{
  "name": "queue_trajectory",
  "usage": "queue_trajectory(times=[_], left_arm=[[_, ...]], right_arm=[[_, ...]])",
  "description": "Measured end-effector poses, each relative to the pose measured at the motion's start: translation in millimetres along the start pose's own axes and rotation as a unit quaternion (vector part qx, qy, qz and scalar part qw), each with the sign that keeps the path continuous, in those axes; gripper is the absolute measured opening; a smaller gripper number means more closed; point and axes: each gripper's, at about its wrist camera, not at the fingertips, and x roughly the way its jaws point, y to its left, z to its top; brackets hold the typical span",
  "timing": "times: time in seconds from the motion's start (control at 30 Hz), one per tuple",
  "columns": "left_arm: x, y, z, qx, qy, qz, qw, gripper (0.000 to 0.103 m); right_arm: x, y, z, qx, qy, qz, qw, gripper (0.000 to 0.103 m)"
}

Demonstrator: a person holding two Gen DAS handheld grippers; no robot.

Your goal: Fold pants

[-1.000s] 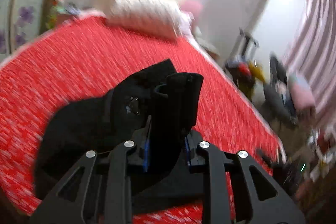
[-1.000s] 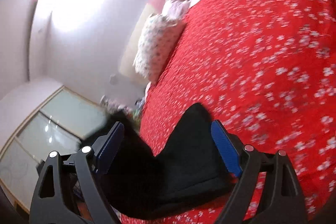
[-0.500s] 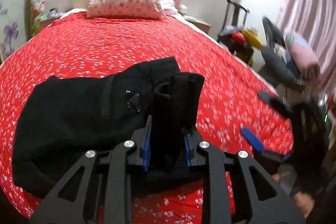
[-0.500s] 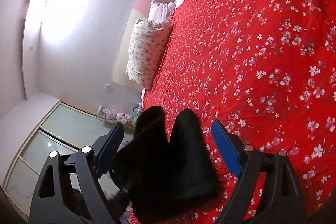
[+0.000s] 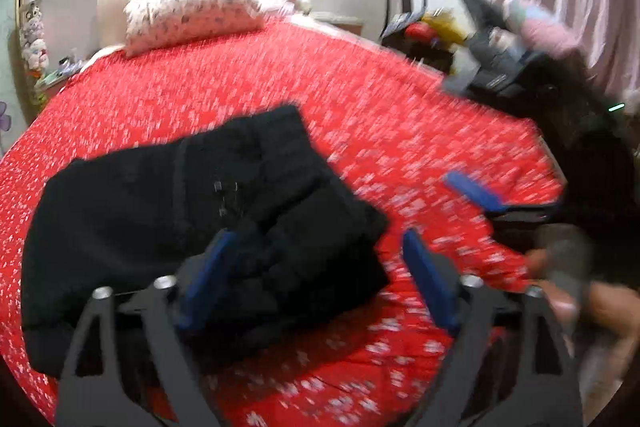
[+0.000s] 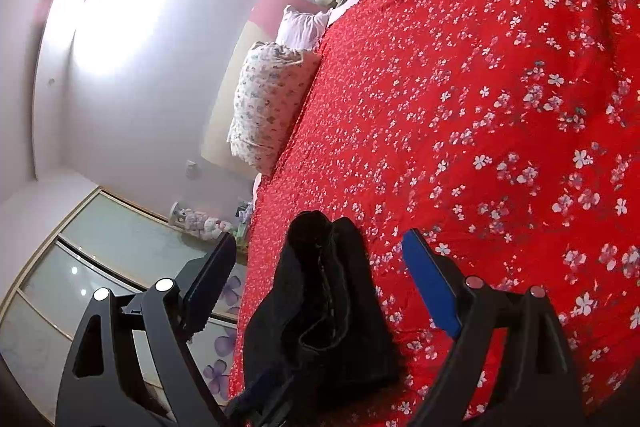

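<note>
**Pants folded on the red bedspread, both grippers released**

Pants [image 5: 192, 223], one black pair, lie in a folded bundle on the red flowered bedspread [image 5: 400, 115], near its front edge. The left gripper [image 5: 316, 275] is opening, its blue pads clear of the cloth just beyond them. The right gripper [image 6: 316, 279] stands spread wide beside the pants, gripping nothing. Two pillows [image 5: 192, 11] sit at the bedspread's far end.
</note>
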Motion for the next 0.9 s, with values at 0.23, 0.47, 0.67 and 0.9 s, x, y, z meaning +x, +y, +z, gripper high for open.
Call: queue_trajectory(times=[0.23,0.47,0.67,0.9], left_arm=[[-70,60,-2,-0.029,-0.083,0.003,0.9961,0.101],[-63,150,-22,-0.163,-0.052,0.036,0.9847,0.101],[-27,163,-60,-0.185,0.018,0.02,0.9823,0.1],[-55,168,-51,-0.16,-0.032,-0.003,0.9867,0.1]], right_arm=[[-12,29,-7,-0.07,0.014,0.082,0.994,0.087],[31,75,-57,-0.169,0.201,0.181,0.948,0.088],[68,29,-67,-0.092,0.285,0.058,0.952,0.067],[49,47,-49,-0.121,0.242,0.09,0.958,0.09]])
